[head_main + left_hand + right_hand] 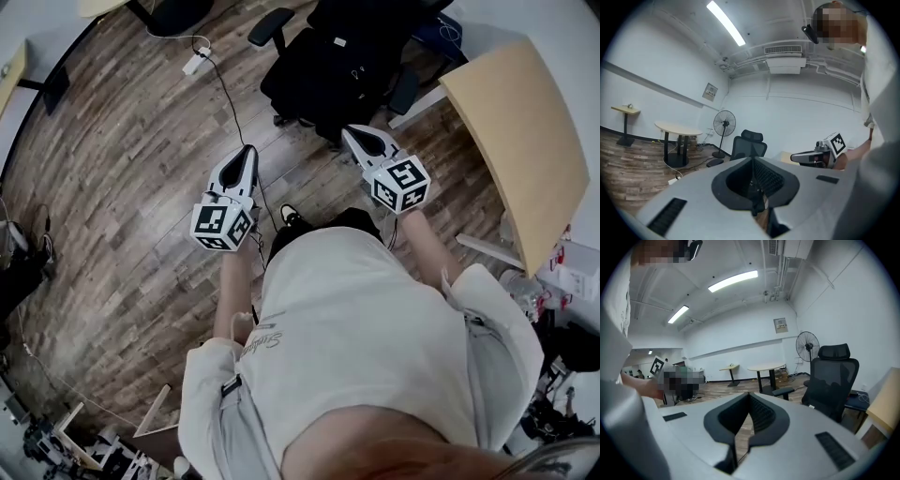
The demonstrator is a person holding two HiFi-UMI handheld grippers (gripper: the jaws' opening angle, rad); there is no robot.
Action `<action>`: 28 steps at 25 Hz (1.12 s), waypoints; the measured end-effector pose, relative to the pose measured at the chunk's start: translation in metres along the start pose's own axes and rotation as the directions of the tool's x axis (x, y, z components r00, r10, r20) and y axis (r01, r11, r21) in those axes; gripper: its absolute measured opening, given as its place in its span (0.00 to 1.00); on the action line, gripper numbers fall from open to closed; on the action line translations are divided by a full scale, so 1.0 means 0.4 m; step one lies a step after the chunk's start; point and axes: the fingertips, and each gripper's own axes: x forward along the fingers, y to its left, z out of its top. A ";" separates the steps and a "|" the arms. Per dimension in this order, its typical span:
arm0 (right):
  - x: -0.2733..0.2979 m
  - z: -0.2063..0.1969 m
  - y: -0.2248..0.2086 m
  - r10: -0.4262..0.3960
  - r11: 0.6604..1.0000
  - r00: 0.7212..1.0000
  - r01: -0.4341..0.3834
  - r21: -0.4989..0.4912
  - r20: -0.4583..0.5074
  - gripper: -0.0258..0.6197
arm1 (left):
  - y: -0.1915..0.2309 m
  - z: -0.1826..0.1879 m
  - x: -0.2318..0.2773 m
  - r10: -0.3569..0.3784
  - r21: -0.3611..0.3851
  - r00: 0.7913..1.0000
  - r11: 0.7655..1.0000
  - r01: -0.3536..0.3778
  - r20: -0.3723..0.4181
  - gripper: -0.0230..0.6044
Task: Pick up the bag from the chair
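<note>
A black office chair (pixel 323 70) stands on the wood floor just ahead of me; a dark bulk (pixel 361 47) that may be the bag lies on its seat, hard to tell apart from the chair. My left gripper (pixel 248 150) is shut and holds nothing, short of the chair's left side. My right gripper (pixel 352 131) is also shut and holds nothing, its tips close to the chair's front edge. In the left gripper view the shut left gripper (pixel 752 159) points toward the chair (pixel 747 145). In the right gripper view the chair (pixel 832 383) stands to the right of the shut right gripper (pixel 750 394).
A light wooden table (pixel 516 131) stands at the right beside the chair. A power strip (pixel 195 62) with its cable lies on the floor to the left. Farther off are a standing fan (pixel 724 124), a round table (pixel 677 127) and a small high table (pixel 626 109).
</note>
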 end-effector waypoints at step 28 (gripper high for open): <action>0.291 0.034 -0.370 -0.148 0.985 0.989 0.148 0.090 -0.008 0.03 | 0.226 0.065 0.461 -0.140 0.026 0.979 0.989 0.145 -0.151 0.07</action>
